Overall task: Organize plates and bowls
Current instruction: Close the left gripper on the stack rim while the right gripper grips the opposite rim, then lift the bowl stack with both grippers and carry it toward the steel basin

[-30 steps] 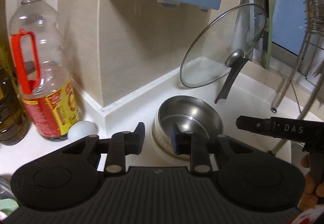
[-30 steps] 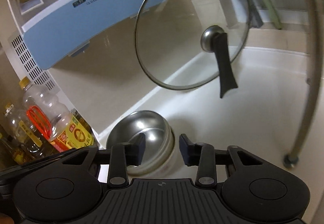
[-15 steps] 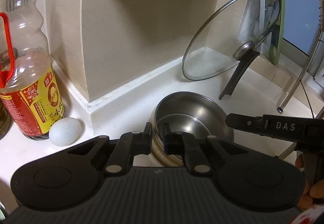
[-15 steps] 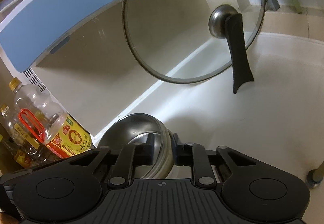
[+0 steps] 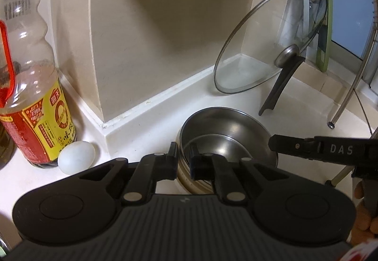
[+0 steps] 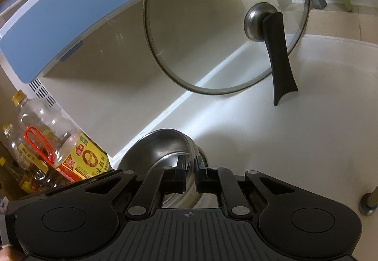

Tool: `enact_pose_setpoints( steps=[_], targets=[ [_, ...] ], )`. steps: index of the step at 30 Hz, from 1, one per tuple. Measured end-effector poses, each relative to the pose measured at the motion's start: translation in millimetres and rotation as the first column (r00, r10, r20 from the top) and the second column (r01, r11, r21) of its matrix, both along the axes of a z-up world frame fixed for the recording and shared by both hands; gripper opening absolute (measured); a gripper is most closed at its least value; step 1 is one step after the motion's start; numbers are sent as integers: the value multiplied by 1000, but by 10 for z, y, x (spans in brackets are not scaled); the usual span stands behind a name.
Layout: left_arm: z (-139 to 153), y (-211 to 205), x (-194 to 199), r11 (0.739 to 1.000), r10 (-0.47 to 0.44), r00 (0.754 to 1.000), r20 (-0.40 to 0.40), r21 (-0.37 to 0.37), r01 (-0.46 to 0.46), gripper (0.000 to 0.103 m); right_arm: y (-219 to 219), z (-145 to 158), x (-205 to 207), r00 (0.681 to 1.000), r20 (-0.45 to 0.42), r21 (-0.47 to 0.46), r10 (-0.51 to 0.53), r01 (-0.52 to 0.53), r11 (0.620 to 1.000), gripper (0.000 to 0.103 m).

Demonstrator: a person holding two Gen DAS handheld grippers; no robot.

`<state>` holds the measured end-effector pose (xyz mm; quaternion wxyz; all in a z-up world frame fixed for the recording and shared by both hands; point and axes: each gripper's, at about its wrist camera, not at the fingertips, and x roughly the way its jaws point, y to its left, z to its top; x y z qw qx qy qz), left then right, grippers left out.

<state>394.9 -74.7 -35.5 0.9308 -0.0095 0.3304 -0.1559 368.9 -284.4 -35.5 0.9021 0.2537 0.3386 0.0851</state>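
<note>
**Both hand-held grippers pinching one steel bowl rim ahead of the lift**

At the left edge of the bench (image 5: 295, 100), an oil bottle (image 5: 30, 86) is standing with a white egg (image 5: 76, 157) resting just beside its base. Moving right, the left hand-held gripper (image 5: 183, 159) is closing almost fully on the near-left rim of the steel bowl (image 5: 226, 133), one finger outside the wall and one inside. The bowl is sitting on the bench near the wall's projecting corner, apparently nested in a paler bowl underneath. The right hand-held gripper (image 6: 190, 170) is pinching the opposite rim in the same manner, jaws nearly together. Further right, a glass lid (image 5: 271, 41) is leaning against the back corner, well apart from the bowl.

Judgement: the step in hand is a two-sided lift. Both grips should be rising together and level, since thin polished steel is likely to slip or tilt under uneven pull. The lower bowl may cling and come up too. The egg is lying close to the left side and should be avoided.
</note>
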Motion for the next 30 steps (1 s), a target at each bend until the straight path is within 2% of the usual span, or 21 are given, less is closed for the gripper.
enact_pose_setpoints(
  steps=[3,5,6,7,11,12,13,15,18,27,29,30],
  targets=[
    [1,54,35,999,24,999,-34,-39,-26,15,-33,-4,24,1000,-17,31,-16,17,999,10],
    [-16,56,65,999,25,998,-51,-41,-27,18,-56,-22,72,999,-44,49,-24,26,998,18],
    [-28,50,78,999,23,998,-57,-41,-26,18,-57,-33,92,998,-56,48,-28,31,998,35],
    [-39,44,83,999,21,998,-59,-43,-23,18,-58,-44,107,997,-62,44,-34,37,998,45],
    [-75,23,93,999,9,998,-60,-46,-12,18,-40,-96,115,998,-46,45,-44,46,998,45],
    [-82,24,95,999,7,998,-59,-50,-10,17,-37,-110,120,998,-47,50,-43,45,998,42],
    [-85,28,96,999,7,998,-59,-53,-11,17,-33,-118,119,998,-41,54,-39,41,998,30],
    [-91,30,96,998,6,998,-55,-56,-9,17,-22,-122,123,999,-32,45,-32,33,998,17],
    [-93,38,95,998,2,999,-54,-59,-5,16,6,-100,105,1000,-17,25,-24,25,999,14],
    [-107,26,113,999,12,998,-66,-52,-15,16,34,-72,98,1000,-15,2,-17,17,1000,14],
    [-108,31,130,998,19,997,-78,-53,-23,16,37,-67,132,999,-27,0,-22,22,1000,20],
    [-111,32,138,998,22,996,-81,-50,-27,18,44,-62,150,999,-36,-11,-31,30,999,29]
  ],
)
